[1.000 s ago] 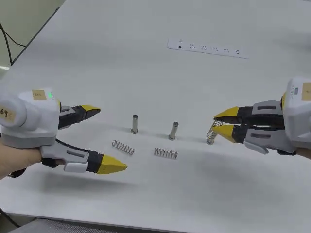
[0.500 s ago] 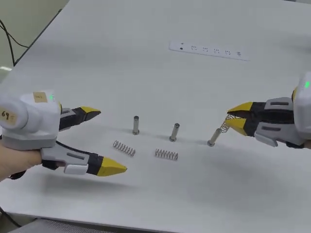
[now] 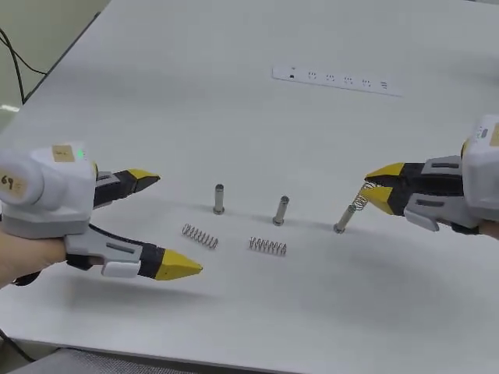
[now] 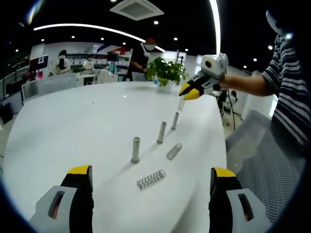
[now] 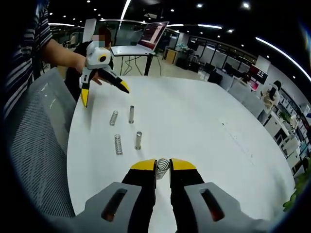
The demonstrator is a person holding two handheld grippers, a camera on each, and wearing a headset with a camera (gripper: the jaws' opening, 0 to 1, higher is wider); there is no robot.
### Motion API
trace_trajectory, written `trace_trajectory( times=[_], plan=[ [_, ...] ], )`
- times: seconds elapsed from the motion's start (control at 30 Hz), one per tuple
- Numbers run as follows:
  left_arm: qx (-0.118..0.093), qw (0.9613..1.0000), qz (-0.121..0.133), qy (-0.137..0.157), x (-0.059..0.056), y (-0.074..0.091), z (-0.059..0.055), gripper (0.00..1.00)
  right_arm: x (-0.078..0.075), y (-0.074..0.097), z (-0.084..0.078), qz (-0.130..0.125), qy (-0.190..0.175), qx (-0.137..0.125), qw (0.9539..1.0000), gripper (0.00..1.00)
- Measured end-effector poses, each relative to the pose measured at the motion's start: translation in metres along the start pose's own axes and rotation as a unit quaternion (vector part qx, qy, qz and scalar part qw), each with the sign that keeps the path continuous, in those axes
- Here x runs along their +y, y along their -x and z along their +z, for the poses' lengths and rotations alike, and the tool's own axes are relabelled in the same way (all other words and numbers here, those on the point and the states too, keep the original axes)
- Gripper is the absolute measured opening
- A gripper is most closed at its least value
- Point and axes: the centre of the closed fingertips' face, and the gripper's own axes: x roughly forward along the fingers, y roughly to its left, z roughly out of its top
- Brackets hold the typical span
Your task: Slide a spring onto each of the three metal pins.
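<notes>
- white workbench with a power strip lying far back; three short metal pins stand in a row toward the near edge
- right gripper reaches in from the right, jaws nearly closed, pinching one end of a small wire spring
- this held coil slants down and left from the jaws; its free end sits at the top of the rightmost pin, which leans toward that gripper; whether it has started over the tip is too small to tell
- its long axis roughly lines up with the leaning pin, so the push likely runs down along it
- left gripper, jaws spread wide and empty, hovers well apart, nearer the left pin and middle pin
- two loose springs lie flat just in front of those bare pins: thin, silvery coils
</notes>
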Motion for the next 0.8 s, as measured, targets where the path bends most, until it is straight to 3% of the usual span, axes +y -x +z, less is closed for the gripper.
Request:
trace_trajectory(
  times=[0.8],
  plan=[
    [0.004,1.0,0.005,0.001,0.0021,0.0022,-0.0021,0.98,-0.0007,-0.0075,-0.0067,-0.005,-0.013,0.002,0.9999,0.07]
  ],
)
